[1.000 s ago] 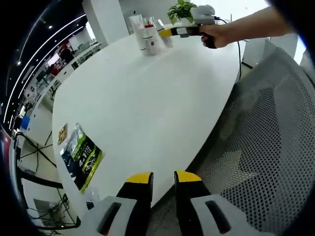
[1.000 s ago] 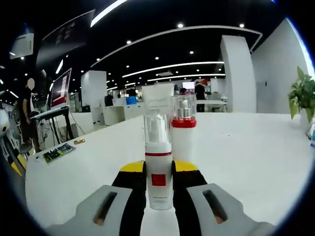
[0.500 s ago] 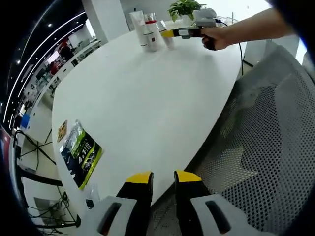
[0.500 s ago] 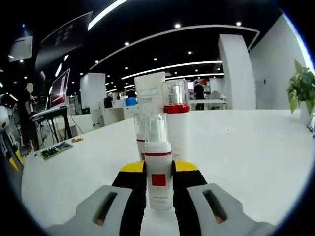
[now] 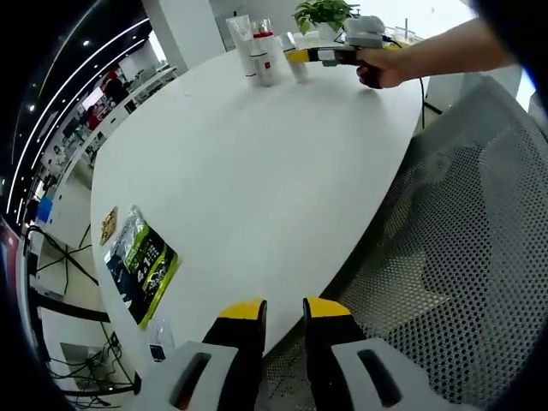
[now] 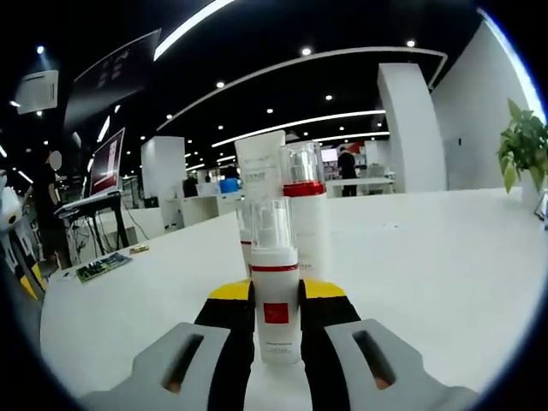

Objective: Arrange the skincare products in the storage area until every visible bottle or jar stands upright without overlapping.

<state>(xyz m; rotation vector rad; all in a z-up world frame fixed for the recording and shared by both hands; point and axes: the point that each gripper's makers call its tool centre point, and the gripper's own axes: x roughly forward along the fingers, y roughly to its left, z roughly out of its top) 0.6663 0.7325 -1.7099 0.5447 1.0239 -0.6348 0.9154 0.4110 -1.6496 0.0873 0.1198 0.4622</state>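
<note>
Clamping the light, rigid pump bottle (image 6: 275,295) low on its body, the right gripper (image 6: 274,330) risked slippage; left gripper (image 5: 279,321) sat narrow, empty.

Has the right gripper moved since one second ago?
Yes. In the left gripper view, the right gripper has carried its bottle farther across the table, toward the plant.

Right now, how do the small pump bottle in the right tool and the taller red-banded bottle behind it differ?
The small white pump bottle with a red square label sits clamped between the right tool's jaws; the taller white bottle with a red band stands free on the white table. The taller one lacks that label. Both stand upright, with clear caps.
</note>
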